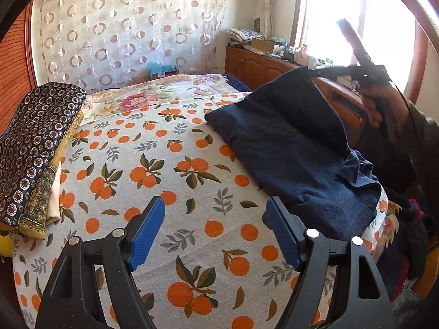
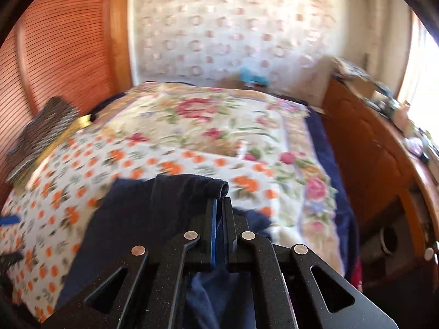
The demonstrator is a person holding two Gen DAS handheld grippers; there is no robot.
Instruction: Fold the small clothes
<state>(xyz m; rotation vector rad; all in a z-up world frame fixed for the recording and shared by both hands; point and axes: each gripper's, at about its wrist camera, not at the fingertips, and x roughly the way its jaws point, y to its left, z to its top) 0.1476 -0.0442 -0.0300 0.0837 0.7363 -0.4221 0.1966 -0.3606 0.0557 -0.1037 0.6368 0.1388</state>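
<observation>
Two sets of fingers, two different states. Right gripper point(image 2: 219, 205): fingers pressed together on a bunched corner of the navy garment point(image 1: 290, 148), which is lifted off the bed point(image 1: 192, 164) at that corner and slopes down to the bedspread; its lower part rests flat near the bed's right edge. Left gripper point(image 1: 215, 230): fingers point(image 1: 148, 233) spread wide, holding nothing, hovering over the orange-print cover just beside the garment's near hem. The right wrist view is blurred, so the exact amount of cloth pinched cannot be judged.

Step in hand, as I read it: carrying the raised corner over to make a fold. To do it well, keep the pinch firm, let the free fingers pin or take the matching near corner, and lay edges level. A patterned folded cloth stack point(image 1: 35, 148) sits well apart at the left.
</observation>
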